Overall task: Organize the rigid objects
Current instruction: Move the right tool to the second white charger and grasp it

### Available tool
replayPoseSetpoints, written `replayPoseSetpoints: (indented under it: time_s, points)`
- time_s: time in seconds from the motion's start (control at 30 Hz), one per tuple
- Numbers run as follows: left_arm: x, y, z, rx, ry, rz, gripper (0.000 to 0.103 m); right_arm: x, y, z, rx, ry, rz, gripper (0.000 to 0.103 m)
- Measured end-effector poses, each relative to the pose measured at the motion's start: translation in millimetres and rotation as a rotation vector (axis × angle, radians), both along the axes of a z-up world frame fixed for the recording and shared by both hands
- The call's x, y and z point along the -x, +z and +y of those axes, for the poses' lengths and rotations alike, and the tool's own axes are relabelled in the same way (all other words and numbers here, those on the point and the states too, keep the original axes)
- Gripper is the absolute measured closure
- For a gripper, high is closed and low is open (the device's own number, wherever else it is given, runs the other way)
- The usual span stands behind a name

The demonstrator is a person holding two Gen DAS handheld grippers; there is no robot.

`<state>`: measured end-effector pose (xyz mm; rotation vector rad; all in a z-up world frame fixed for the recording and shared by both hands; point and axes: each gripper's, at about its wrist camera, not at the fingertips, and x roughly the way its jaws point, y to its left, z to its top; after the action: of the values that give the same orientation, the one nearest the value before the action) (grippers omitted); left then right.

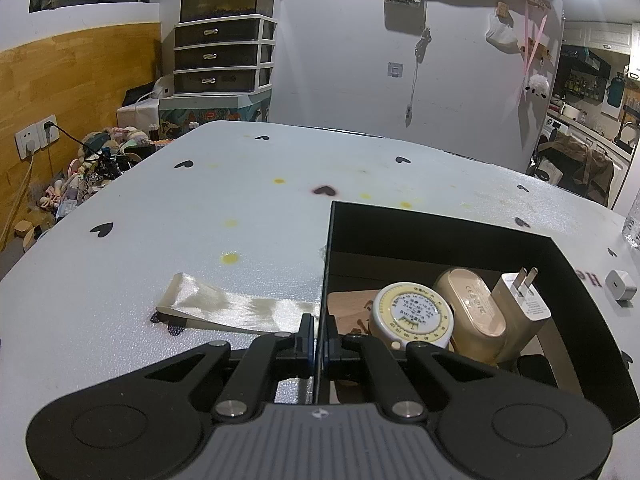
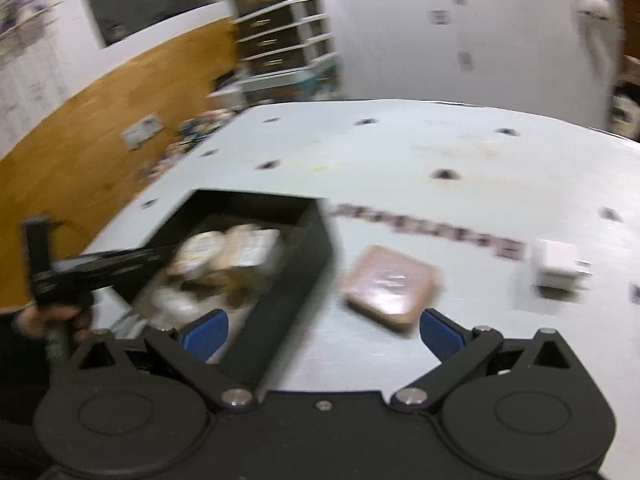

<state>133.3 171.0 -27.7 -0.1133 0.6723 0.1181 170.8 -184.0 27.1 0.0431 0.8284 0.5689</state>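
A black open box (image 1: pixel 440 226) stands on the white table. Inside lie a round tape measure (image 1: pixel 414 314), a beige oval case (image 1: pixel 472 312) and a white plug adapter (image 1: pixel 522 306). My left gripper (image 1: pixel 319 346) is shut on the box's left wall. The right wrist view is blurred: my right gripper (image 2: pixel 322 334) is open and empty, straddling the box's (image 2: pixel 288 276) near right corner. A brown square block (image 2: pixel 390 286) and a white cube charger (image 2: pixel 558 266) lie on the table right of the box. The charger also shows in the left wrist view (image 1: pixel 620 285).
A folded satin ribbon (image 1: pixel 236 306) lies on the table (image 1: pixel 200 208) left of the box. A clear glass (image 1: pixel 633 224) stands at the right edge. Drawers and clutter sit beyond the table's far left edge.
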Motion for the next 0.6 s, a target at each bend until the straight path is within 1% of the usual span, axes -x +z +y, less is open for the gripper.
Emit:
replayPoseSetpoints:
  time_s: [0.17,0.4,0.5,0.6]
  points:
    - [0.0,0.0,0.2,0.000,0.000,0.000,0.100,-21.0,-14.3,-33.9,0.045,-0.127,-0.005,0.000]
    - [-0.1,0.0,-0.3,0.000,0.000,0.000,0.100,-62.9,-40.5,-72.8,0.119,-0.312,-0.019,0.000]
    - [-0.1,0.0,-0.2,0.000,0.000,0.001,0.100,-80.2,-47.8,-86.4,0.136,-0.365,-0.032,0.001]
    - [-0.1,0.0,-0.2,-0.001,0.000,0.001,0.100,-97.1,-55.0,-93.3,0.142,-0.391,-0.024,0.001]
